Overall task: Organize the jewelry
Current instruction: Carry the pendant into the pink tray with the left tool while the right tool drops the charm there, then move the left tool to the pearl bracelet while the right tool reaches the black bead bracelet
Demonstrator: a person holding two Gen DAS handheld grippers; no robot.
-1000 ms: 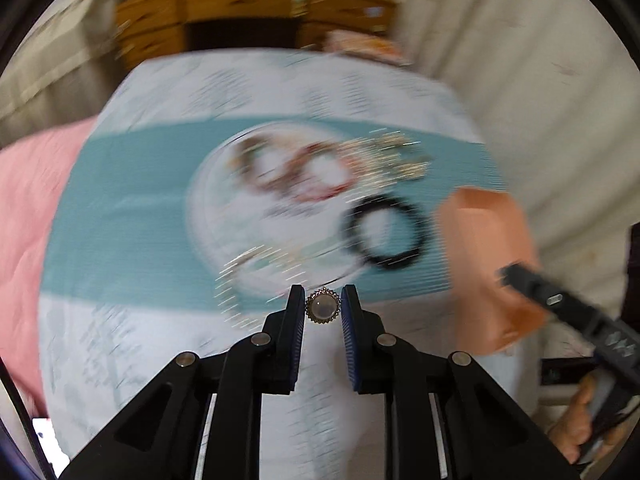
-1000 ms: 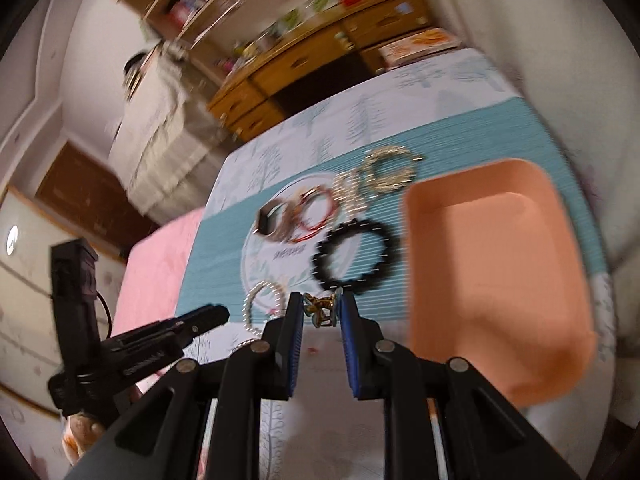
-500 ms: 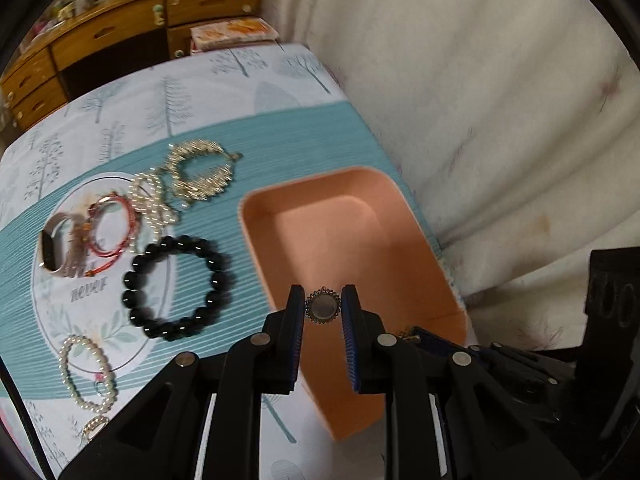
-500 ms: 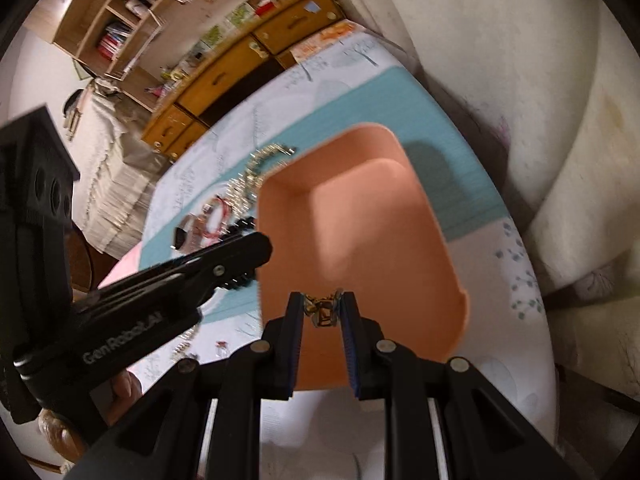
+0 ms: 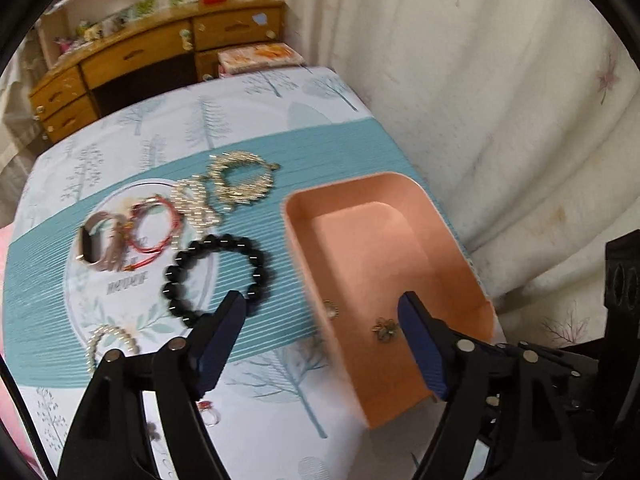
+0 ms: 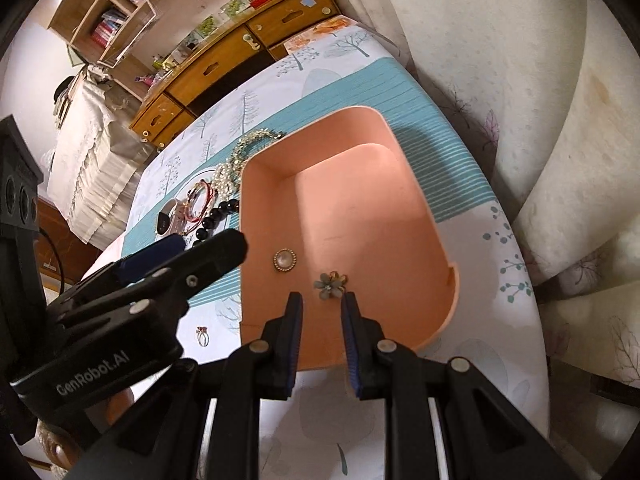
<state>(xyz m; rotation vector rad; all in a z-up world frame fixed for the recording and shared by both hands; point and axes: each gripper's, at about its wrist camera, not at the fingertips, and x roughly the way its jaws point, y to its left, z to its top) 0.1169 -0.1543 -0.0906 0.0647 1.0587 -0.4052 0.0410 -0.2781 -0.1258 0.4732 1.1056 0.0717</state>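
Two small pieces lie on the floor of the peach tray (image 6: 424, 216), near its close end. One is a round brooch (image 6: 285, 260) — a pale, pearly dome ringed by a beaded gold-toned rim — sitting close to the tray's left wall. Just beside it, toward the middle, is a flower charm (image 6: 330, 285) with grey-blue petals, a tiny bright centre and gold loops at its edge. In the left wrist view both show only as small blurred specks, the brooch (image 5: 330, 309) and the charm (image 5: 385, 329).

The right gripper (image 6: 321, 309) hangs over the tray's near end with its jaws narrowly parted; the flower charm lies just past the tips, on the tray floor, not pinched. The left gripper (image 5: 322, 322) is opening, its jaws wide apart and straddling the tray's left wall, with nothing between the pads.

Outside the tray, on the teal-striped cloth (image 5: 344, 152), lie a black bead bracelet (image 5: 218, 276), a pearl strand (image 5: 194, 204), a gold fringed piece (image 5: 242, 178), red cord bangles (image 5: 154, 226), a watch-like band (image 5: 93, 245) and a small pearl bracelet (image 5: 106, 342).
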